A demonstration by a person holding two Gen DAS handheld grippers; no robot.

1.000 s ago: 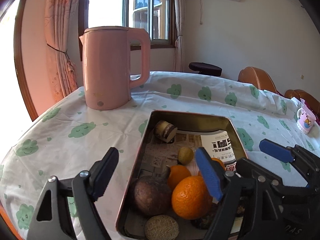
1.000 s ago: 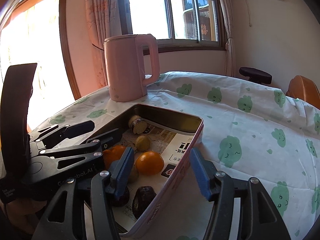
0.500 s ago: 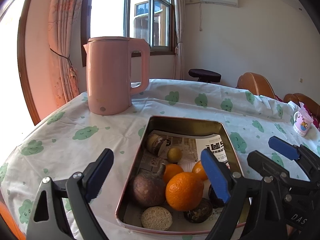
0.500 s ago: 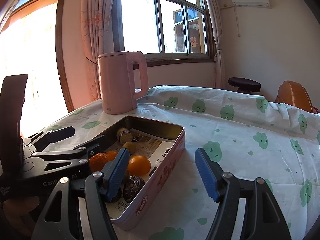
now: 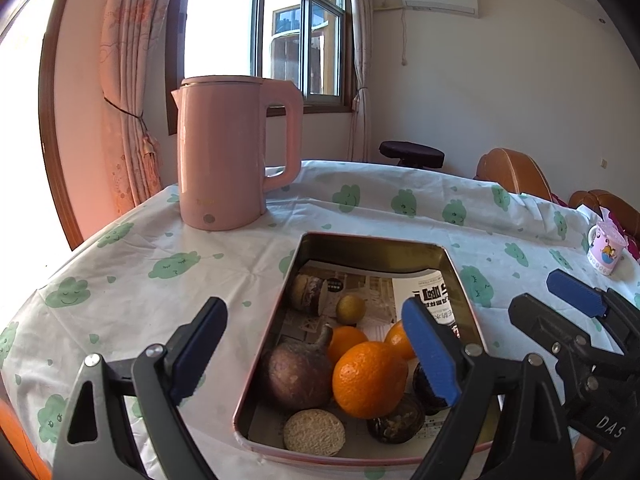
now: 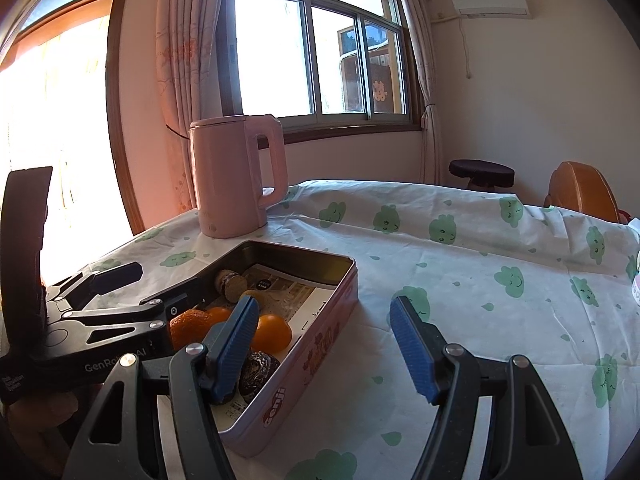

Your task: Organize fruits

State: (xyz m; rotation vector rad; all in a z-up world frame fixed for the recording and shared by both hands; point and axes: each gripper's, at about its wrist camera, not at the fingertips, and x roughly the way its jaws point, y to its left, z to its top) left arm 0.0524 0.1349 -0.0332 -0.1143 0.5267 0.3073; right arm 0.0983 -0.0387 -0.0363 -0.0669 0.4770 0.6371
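An open pink tin (image 5: 372,240), lined with printed paper, lies on the table with the fruit in it. I see a big orange (image 5: 368,380), a brown round fruit with a stem (image 5: 298,376), two smaller oranges behind them, a small yellow-green fruit (image 5: 350,309), a tan disc (image 5: 314,434) and a dark wrinkled fruit (image 5: 396,422). My left gripper (image 5: 312,354) hangs open above the tin's near end, holding nothing. My right gripper (image 6: 324,344) is open and empty beside the tin's (image 6: 312,360) right wall, over the cloth. Each gripper shows in the other's view.
A pink kettle (image 5: 228,160) stands behind the tin at the back left. A small pink cup (image 5: 606,250) sits far right. The table's left edge curves close by the left gripper. Brown chair backs (image 5: 512,172) and a dark stool (image 5: 412,152) stand beyond the table.
Both grippers' jaws have spread a little wider. The right gripper has drawn back from the tin, which now sits smaller and further left in its view.
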